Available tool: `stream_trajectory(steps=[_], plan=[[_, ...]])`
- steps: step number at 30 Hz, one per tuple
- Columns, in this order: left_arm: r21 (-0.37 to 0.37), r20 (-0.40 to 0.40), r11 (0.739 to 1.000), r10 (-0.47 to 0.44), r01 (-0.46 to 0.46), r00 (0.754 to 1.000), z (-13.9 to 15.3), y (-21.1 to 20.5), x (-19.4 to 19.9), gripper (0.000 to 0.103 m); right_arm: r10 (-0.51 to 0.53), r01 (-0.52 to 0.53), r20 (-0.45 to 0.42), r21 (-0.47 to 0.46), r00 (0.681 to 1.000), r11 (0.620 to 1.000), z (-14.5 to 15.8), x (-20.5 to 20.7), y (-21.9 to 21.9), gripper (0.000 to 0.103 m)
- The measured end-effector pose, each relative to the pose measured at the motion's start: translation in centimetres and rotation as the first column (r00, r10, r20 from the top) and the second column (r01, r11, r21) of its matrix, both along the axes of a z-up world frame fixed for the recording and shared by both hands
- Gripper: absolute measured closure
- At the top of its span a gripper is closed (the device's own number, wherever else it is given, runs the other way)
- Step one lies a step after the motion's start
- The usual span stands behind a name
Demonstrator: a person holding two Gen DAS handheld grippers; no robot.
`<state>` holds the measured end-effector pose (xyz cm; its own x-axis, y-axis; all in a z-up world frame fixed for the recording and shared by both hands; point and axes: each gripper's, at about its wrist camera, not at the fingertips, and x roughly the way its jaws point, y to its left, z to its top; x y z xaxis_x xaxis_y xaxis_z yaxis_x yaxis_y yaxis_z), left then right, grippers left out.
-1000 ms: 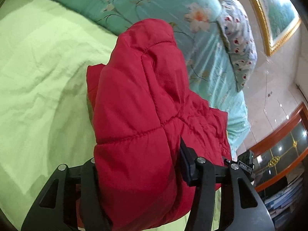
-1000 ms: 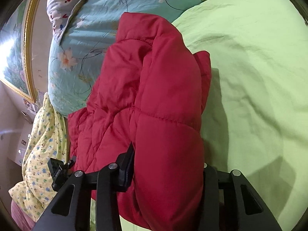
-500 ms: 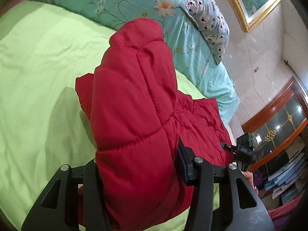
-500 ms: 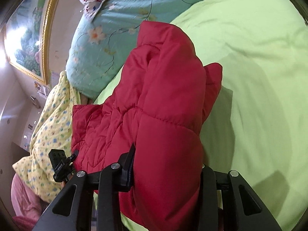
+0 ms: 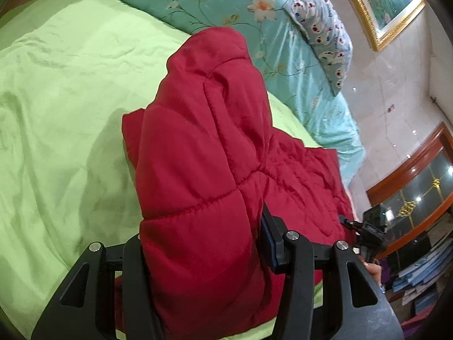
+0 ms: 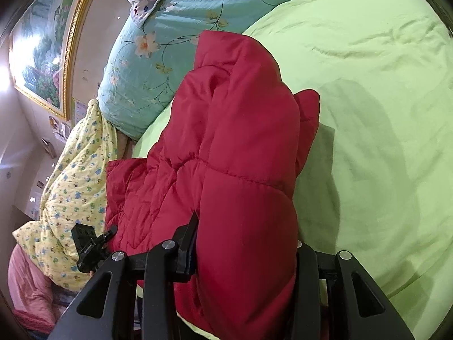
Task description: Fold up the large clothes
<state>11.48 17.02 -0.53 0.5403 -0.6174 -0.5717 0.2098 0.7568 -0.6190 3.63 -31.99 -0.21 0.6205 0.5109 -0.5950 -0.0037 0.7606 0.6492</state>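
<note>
The red quilted jacket [image 5: 203, 170] is bunching up in a thick fold, part of it lying on the bed's green sheet [image 5: 56, 113] near the side edge, with the teal floral quilt [image 5: 226, 2] running along the head of the bed beyond it. The left gripper [image 5: 203, 257] is clamping one padded end of that fold, jaws partly closed and pressing into the fabric. The right gripper [image 6: 246, 257] is squeezing the other end the same way, its jaws having just eased open a touch with the jacket still between them. Compared with a second ago, the whole bundle is sitting further back from the quilt, with green sheet now showing between them. A yellow patterned blanket [image 6: 73, 175] is hanging off the bed's side by the jacket's flat panel.
</note>
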Motion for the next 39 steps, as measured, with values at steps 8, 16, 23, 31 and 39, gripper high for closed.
stream_trajectory(steps=[8, 16, 23, 31, 39], plan=[[0.113, 0.006, 0.992, 0.050, -0.050, 0.999, -1.1, -1.3, 1.8, 0.048, -0.051, 0.050, -0.019, -0.033, 0.999, 0.998, -1.4, 0.5, -0.6, 0.056], [0.215, 0.013, 0.973, 0.084, -0.085, 0.996, -1.5, -2.5, 3.4, 0.039, -0.092, 0.088, -0.049, -0.085, 0.995, 0.993, -1.5, 1.7, -0.2, 0.053], [0.274, 0.034, 0.955, 0.106, -0.112, 0.994, -0.6, -2.4, 2.3, 0.029, -0.115, 0.106, -0.071, -0.120, 0.991, 0.987, -1.8, 1.6, -0.6, 0.040], [0.303, 0.089, 0.940, 0.133, -0.154, 0.987, 1.9, -2.0, 0.7, 0.024, -0.148, 0.135, -0.043, -0.212, 0.988, 0.968, 0.3, 0.3, -0.1, 0.027], [0.341, 0.144, 0.919, 0.156, -0.197, 0.977, 3.6, -1.5, 1.1, 0.020, -0.139, 0.140, 0.021, -0.247, 0.990, 0.959, 3.0, 0.8, -0.2, 0.017]])
